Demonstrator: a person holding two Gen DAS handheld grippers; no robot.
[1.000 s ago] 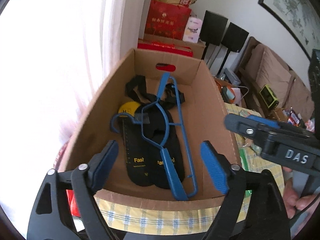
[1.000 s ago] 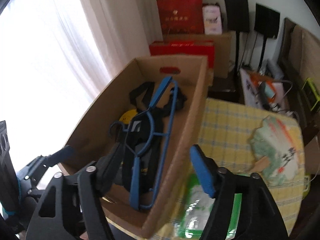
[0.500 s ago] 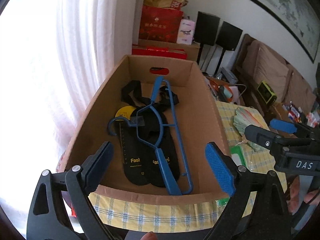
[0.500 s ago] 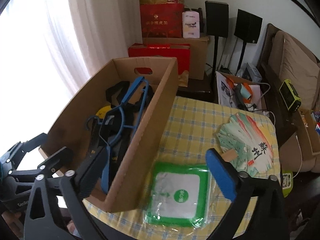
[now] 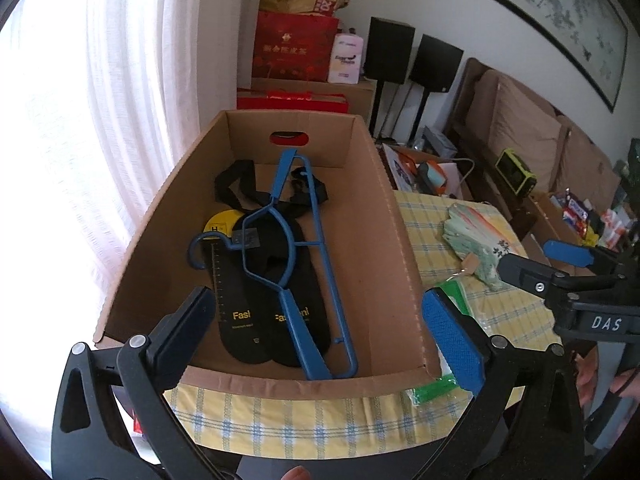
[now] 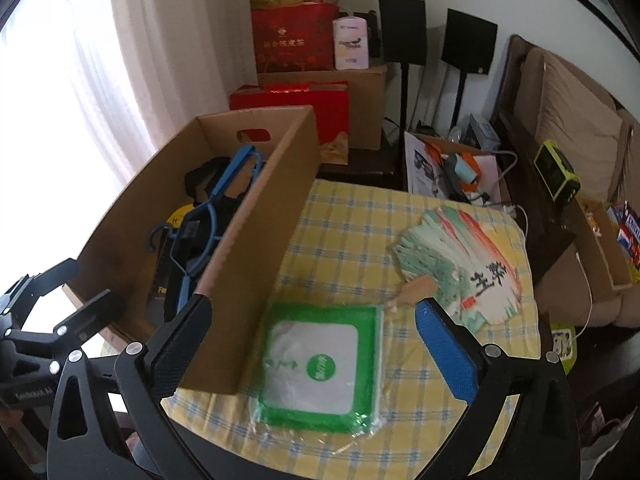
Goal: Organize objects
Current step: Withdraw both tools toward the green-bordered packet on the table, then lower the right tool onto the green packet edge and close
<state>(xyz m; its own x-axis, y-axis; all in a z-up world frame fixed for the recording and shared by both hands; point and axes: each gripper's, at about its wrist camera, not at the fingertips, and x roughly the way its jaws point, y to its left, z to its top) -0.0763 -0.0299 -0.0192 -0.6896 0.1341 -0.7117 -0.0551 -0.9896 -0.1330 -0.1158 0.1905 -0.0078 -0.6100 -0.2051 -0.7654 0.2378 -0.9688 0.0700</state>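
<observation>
An open cardboard box [image 5: 384,216] [image 6: 256,216] stands on the left of a yellow checked table. Inside lie a blue hanger [image 5: 296,248] [image 6: 208,216], black insoles [image 5: 256,312] and a black strap [image 5: 236,184]. A green-and-white plastic packet [image 6: 316,364] [image 5: 452,300] and a paper fan [image 6: 460,256] [image 5: 476,240] lie on the cloth right of the box. My left gripper [image 5: 320,328] is open and empty above the box's near edge. My right gripper [image 6: 316,344] is open and empty just above the packet; it also shows in the left wrist view [image 5: 560,268].
The tablecloth [image 6: 352,232] covers a small table. Behind it stand red gift bags [image 6: 296,40], cardboard cartons, two black speakers [image 6: 400,28] and a brown sofa [image 6: 568,104]. A white curtain [image 5: 120,80] hangs at the left. An open carton of clutter [image 6: 452,168] sits beyond the table.
Both grippers have pulled back and up from the box. The right gripper swung right, from over the box's wall to over the green packet. Both stay open and empty.
</observation>
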